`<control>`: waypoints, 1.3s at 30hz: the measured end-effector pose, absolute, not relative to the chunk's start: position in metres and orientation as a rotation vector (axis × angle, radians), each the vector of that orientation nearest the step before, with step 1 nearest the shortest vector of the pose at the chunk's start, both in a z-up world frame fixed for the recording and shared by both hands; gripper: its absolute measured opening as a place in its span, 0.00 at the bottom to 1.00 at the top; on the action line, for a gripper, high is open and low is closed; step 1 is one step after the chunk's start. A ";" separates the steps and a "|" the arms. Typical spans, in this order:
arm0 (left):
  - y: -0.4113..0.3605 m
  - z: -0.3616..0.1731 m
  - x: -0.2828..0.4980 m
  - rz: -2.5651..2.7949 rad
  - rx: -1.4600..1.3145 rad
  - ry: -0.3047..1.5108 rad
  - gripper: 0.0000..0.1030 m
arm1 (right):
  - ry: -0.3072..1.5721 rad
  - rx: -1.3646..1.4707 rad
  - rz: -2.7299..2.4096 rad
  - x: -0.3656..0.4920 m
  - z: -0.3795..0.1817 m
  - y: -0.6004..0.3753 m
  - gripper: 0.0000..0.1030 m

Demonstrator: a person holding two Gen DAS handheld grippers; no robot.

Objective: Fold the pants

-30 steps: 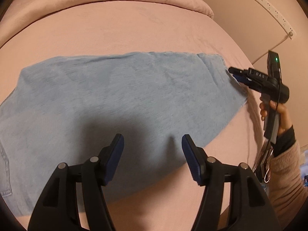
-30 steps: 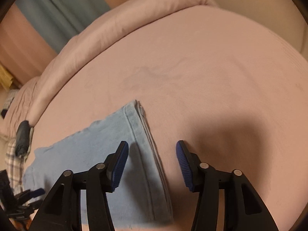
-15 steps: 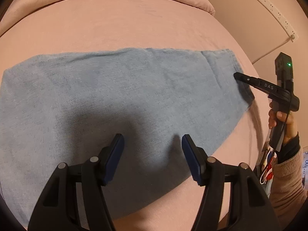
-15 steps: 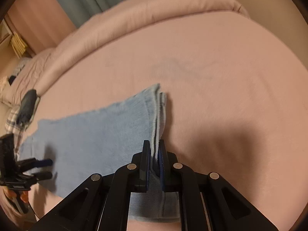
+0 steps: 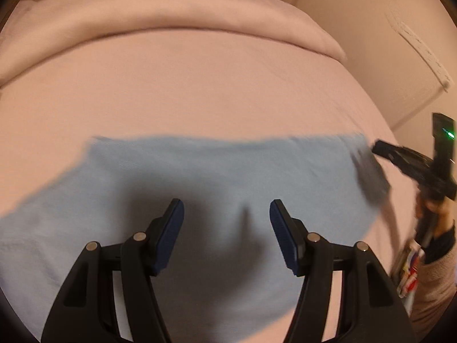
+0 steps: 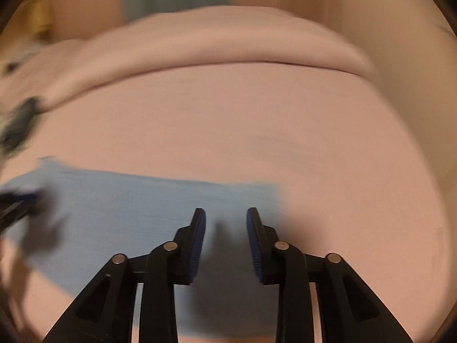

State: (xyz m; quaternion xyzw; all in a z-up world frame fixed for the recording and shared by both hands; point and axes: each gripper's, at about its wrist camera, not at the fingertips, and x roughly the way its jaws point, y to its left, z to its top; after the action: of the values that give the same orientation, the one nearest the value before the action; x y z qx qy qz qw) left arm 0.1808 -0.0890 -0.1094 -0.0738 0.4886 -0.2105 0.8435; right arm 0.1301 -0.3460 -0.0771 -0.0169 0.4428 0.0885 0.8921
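I see one pair of pants (image 5: 217, 188), light blue, lying flat across the pink bed (image 5: 200, 91). Two grippers in play. My left gripper (image 5: 227, 220) hangs over the middle of the pants, jaws wide, nothing between them. My right gripper (image 6: 225, 228) sits over the pants' right end, jaws parted narrower, nothing held; view is blurred. One folded duvet (image 5: 171, 14) at the far edge. One power strip (image 5: 422, 51) on the wall.

Pink bedsheet (image 5: 217, 91), rolled pink duvet (image 5: 171, 8) beyond — possibly a power strip (image 5: 422, 54) on the wall.
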 end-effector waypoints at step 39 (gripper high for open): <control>0.031 -0.137 0.239 -0.484 -0.186 1.040 0.60 | 1.177 -0.096 0.907 0.215 -0.111 -0.095 0.08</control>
State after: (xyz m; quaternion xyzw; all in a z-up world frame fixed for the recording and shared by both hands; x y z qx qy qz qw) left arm 0.2394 0.0314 -0.1375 -0.0877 0.4911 -0.2285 0.8360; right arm 0.2148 -0.0947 -0.1106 -0.0439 0.5354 0.4129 0.7354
